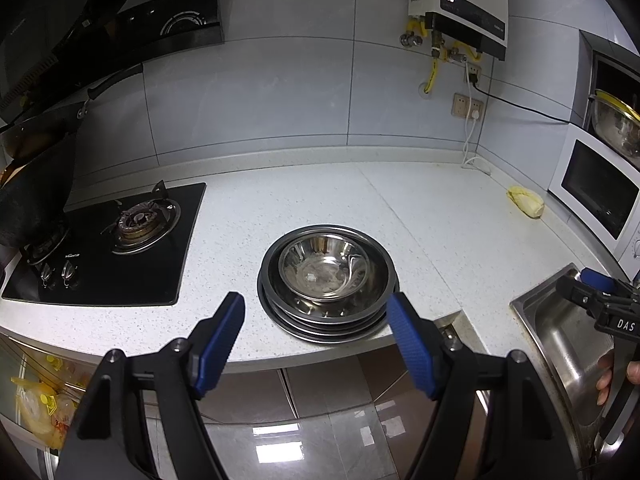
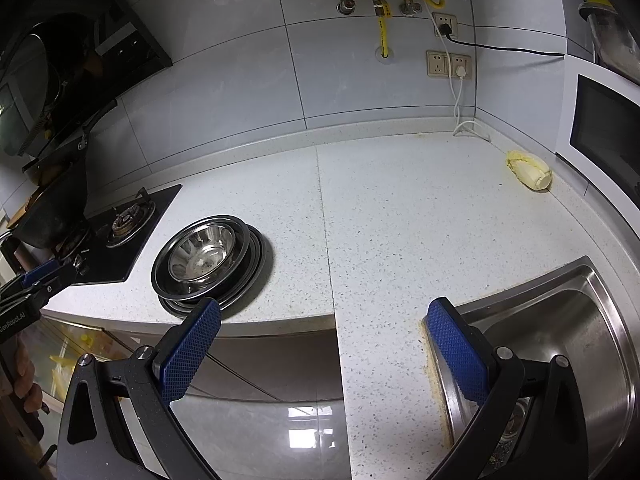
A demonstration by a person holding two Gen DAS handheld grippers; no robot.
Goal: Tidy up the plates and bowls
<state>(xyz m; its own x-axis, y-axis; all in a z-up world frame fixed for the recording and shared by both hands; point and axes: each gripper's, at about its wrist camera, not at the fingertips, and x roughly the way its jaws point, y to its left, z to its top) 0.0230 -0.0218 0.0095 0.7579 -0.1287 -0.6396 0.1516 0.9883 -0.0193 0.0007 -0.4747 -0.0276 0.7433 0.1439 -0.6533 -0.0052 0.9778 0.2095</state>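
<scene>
A stack of steel plates [image 1: 320,326] with steel bowls [image 1: 326,268] nested on top sits near the front edge of the white counter. It also shows in the right wrist view [image 2: 208,264]. My left gripper [image 1: 318,312] is open and empty, held just in front of the stack, its blue pads either side of the near rim. My right gripper [image 2: 324,320] is open and empty, over the counter's front edge between the stack and the sink. It shows at the right in the left wrist view [image 1: 588,284].
A black gas hob [image 1: 108,248] with a dark pot lies left of the stack. A steel sink [image 2: 560,340] is sunk in at the right. A white microwave [image 1: 600,192] and a yellow cabbage piece [image 2: 530,170] are at the back right.
</scene>
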